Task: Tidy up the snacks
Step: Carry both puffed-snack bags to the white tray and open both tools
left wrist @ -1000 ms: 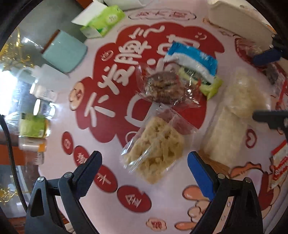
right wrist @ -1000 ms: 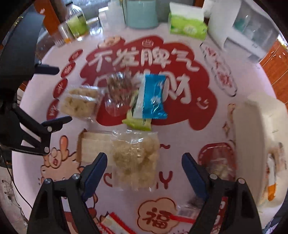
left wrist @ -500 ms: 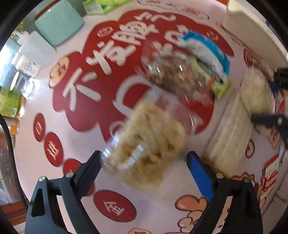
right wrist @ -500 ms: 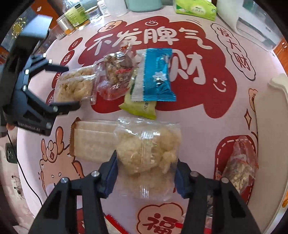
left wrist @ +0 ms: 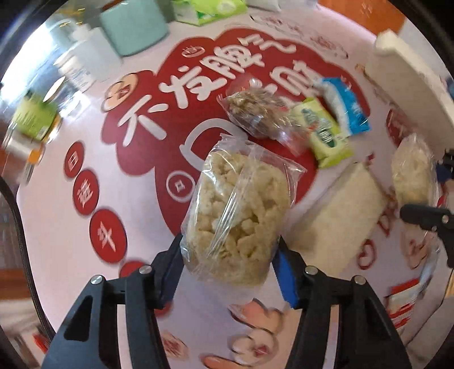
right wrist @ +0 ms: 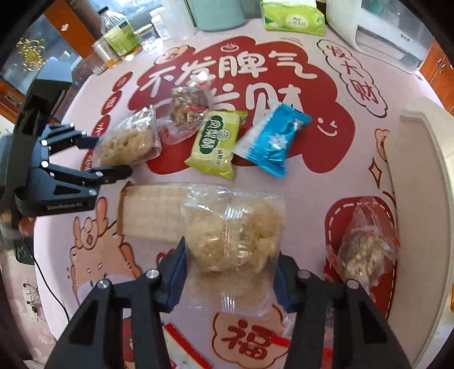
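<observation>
Lower centre of the left wrist view: clear bag of pale puffed snack, pinched at its lower end between the blue pads of the left claw, whose jaws are closing on it; bag stands tilted above the bench.

Lower centre of the right wrist view: second clear bag of pale puffed snack, gripped at both sides by the right claw, jaws pressing the wrapper. It partly overlies a flat pale wafer pack lying to its left.

Centre of the right wrist view, on the red print of the bench cover: green packet, blue packet just to its right, and a clear bag of brown nut snack touching the green packet's upper left.

Lower right of the right wrist view: another clear bag of nut snack, beside the rim of a cream tray.

Top edge of the right wrist view: teal container, green tissue pack, white appliance, bottles and jars at upper left.
</observation>
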Action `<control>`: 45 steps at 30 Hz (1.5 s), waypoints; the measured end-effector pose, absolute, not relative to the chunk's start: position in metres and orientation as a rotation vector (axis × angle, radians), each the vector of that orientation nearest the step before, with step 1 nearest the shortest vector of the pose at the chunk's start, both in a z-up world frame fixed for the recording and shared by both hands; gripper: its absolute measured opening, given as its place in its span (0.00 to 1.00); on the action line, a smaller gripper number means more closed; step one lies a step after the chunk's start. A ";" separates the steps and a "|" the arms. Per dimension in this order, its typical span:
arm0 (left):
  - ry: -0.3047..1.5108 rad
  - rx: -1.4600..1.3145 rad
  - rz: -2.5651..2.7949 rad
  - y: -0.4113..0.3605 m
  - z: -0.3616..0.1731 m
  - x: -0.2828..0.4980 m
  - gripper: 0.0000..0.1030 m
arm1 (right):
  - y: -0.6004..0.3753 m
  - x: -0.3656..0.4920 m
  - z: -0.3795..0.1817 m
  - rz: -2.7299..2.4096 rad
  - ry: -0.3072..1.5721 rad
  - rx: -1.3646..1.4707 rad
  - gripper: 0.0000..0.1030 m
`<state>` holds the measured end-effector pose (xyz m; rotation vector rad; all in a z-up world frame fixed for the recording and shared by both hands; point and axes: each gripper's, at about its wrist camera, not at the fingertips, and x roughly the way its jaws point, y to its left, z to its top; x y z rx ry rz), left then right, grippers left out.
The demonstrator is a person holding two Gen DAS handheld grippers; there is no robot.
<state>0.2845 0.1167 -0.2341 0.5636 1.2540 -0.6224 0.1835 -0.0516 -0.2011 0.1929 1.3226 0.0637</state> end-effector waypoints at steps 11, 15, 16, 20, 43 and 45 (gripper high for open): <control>1.110 0.329 -0.587 0.126 -0.105 0.197 0.54 | -0.061 0.125 -0.110 0.093 1.137 0.218 0.50; 1.015 0.267 -0.579 0.103 -0.051 0.169 0.54 | -0.075 0.104 -0.070 0.106 1.045 0.222 0.50; 0.994 0.246 -0.579 0.095 -0.038 0.162 0.54 | -0.081 0.099 -0.057 0.108 1.013 0.222 0.50; 0.934 0.188 -0.583 0.061 0.000 0.139 0.54 | -0.106 0.077 -0.021 0.103 0.924 0.225 0.50; 1.006 0.161 -0.575 -0.195 0.000 0.077 0.55 | -0.345 0.105 0.046 -0.014 0.841 0.106 0.50; 1.034 0.178 -0.570 -0.207 -0.008 0.075 0.55 | -0.348 0.115 0.038 -0.010 0.859 0.098 0.50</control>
